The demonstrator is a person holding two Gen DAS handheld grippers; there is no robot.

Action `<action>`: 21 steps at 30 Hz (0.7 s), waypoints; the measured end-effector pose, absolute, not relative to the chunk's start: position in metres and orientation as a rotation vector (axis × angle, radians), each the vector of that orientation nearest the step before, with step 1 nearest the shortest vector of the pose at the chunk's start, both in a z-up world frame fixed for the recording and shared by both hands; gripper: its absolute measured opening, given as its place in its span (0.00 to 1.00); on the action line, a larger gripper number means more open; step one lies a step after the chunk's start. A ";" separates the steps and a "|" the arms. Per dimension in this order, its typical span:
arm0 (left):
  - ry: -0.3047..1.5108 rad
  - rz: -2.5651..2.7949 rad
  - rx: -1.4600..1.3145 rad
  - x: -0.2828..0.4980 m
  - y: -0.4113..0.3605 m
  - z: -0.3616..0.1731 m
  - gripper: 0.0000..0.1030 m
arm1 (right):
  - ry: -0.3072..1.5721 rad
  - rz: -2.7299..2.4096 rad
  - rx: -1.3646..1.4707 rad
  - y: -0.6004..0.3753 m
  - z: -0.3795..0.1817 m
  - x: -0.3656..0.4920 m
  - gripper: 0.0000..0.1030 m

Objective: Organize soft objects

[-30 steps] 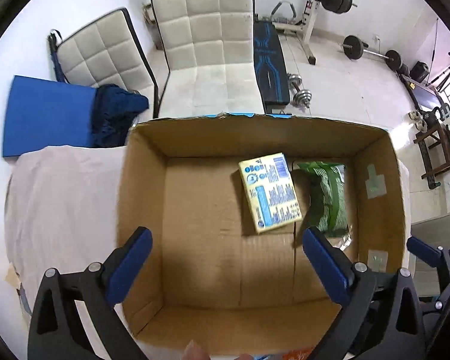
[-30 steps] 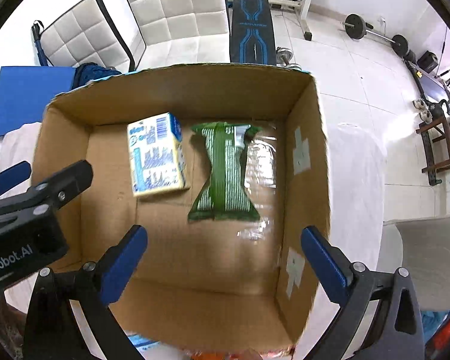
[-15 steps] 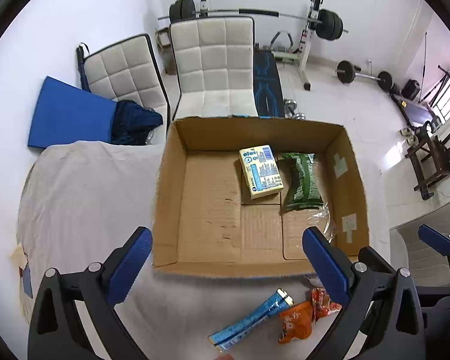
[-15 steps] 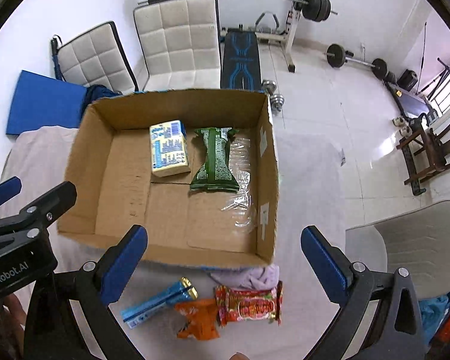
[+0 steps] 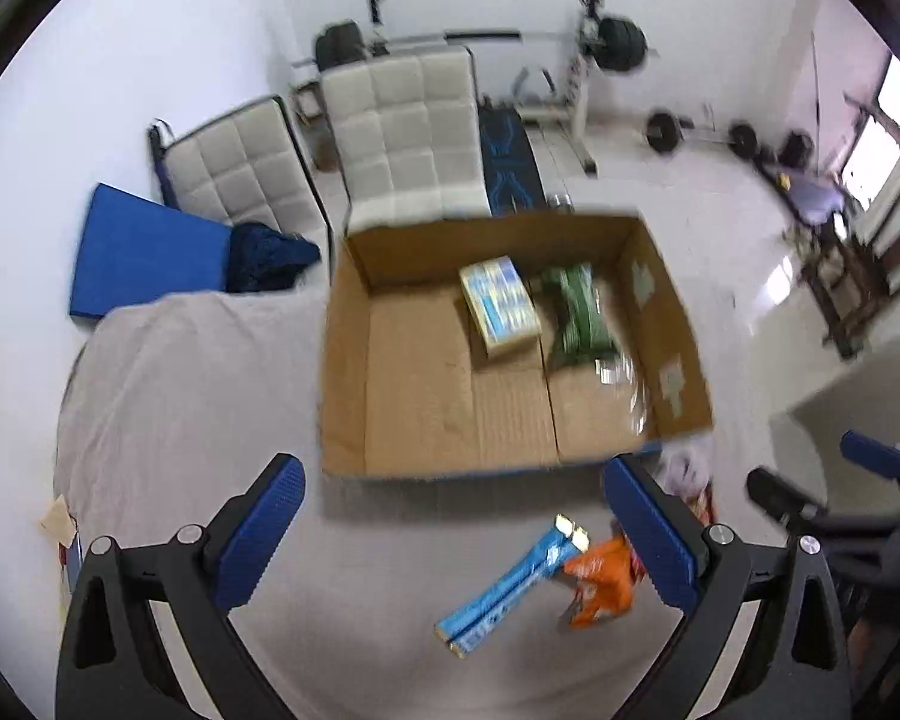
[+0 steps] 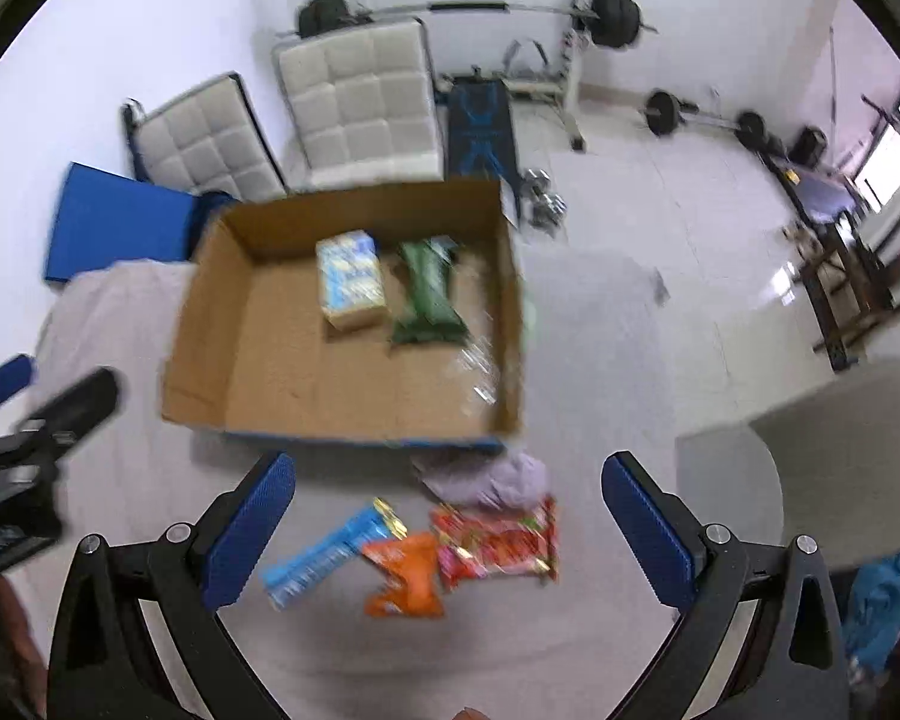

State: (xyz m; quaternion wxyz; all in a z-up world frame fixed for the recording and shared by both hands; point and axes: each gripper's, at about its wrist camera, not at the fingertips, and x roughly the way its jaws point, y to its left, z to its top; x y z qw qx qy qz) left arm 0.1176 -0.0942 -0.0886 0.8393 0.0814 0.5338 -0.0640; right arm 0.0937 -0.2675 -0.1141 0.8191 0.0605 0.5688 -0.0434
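Two packets already lie inside the cardboard box (image 6: 354, 360): a pale boxy pack with blue print (image 6: 352, 288) and, touching its right side, a green pouch (image 6: 427, 294). Some clear plastic shows near the right wall of the box, but it is too blurred to say what it is.

Four soft things are not yet packed. They lie on the cloth-covered surface (image 6: 588, 324) just in front of the near wall of the box: a long blue packet (image 6: 324, 555), an orange pouch (image 6: 408, 576), a red snack bag (image 6: 498, 540) and a crumpled lilac cloth (image 6: 492, 480) close against the box. The orange pouch touches the blue packet and the red bag.

So, as I judge it, the task is about one third done.

The left gripper (image 5: 450, 540) hangs above the blue packet with its fingers spread wide and holding nothing. The right gripper (image 6: 447, 531) is above the little heap, also with fingers spread and empty. It seems that each one can now come down on a packet.
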 end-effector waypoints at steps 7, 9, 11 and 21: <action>1.370 -0.185 0.313 0.101 -0.121 -0.214 1.00 | 1.422 -0.165 0.189 -0.308 -0.214 0.070 1.00; 1.420 -0.189 0.351 0.098 -0.126 -0.245 1.00 | 1.459 -0.171 0.228 -0.317 -0.237 0.067 1.00; 1.469 -0.198 0.398 0.097 -0.131 -0.277 0.99 | 1.500 -0.173 0.296 -0.327 -0.260 0.065 1.00; 1.593 -0.236 0.446 0.103 -0.142 -0.345 0.63 | 1.583 -0.258 0.836 -0.357 -0.335 0.058 0.99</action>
